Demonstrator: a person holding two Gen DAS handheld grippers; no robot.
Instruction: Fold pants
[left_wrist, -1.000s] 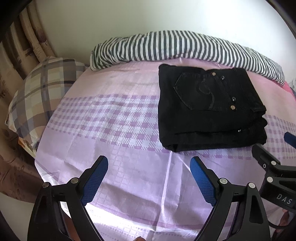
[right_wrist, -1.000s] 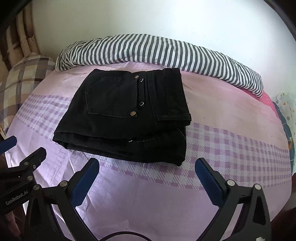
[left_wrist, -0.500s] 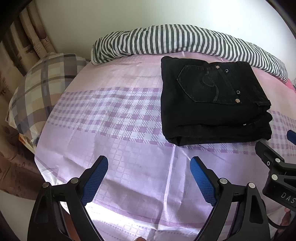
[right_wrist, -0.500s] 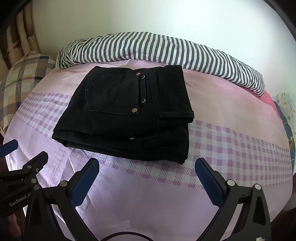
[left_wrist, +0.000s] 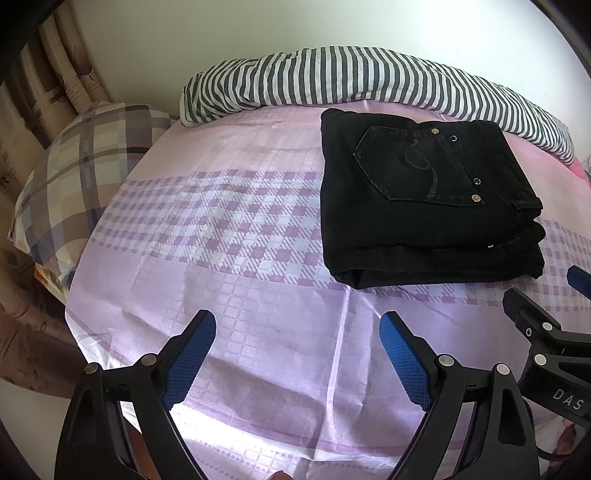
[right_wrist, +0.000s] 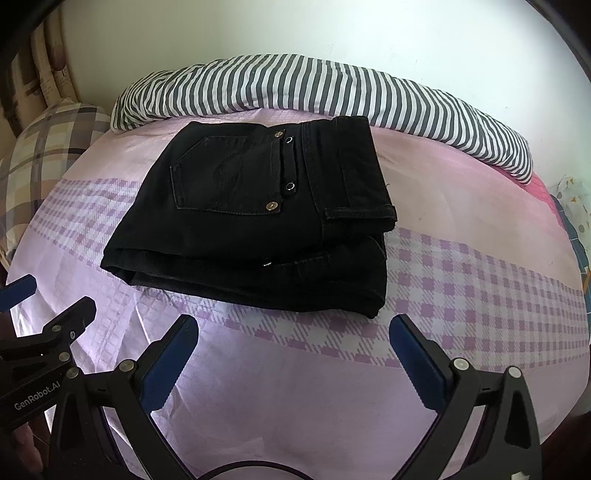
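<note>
Black pants (left_wrist: 421, 206) lie folded into a compact rectangle on the bed, back pocket up; they also show in the right wrist view (right_wrist: 258, 218). My left gripper (left_wrist: 297, 325) is open and empty, above the sheet in front and to the left of the pants. My right gripper (right_wrist: 293, 326) is open and empty, just in front of the pants' near edge. The right gripper also shows at the right edge of the left wrist view (left_wrist: 543, 332), and the left gripper at the left edge of the right wrist view (right_wrist: 40, 321).
A pink and purple checked sheet (left_wrist: 221, 229) covers the bed. A striped grey and white blanket (left_wrist: 332, 77) is rolled along the wall behind the pants. A plaid pillow (left_wrist: 74, 173) lies at the left. The bed's near edge is just below the grippers.
Both grippers have tilted and drawn back a little, so the pants sit slightly lower in both views. The pants have not moved. Both grippers stay open.
</note>
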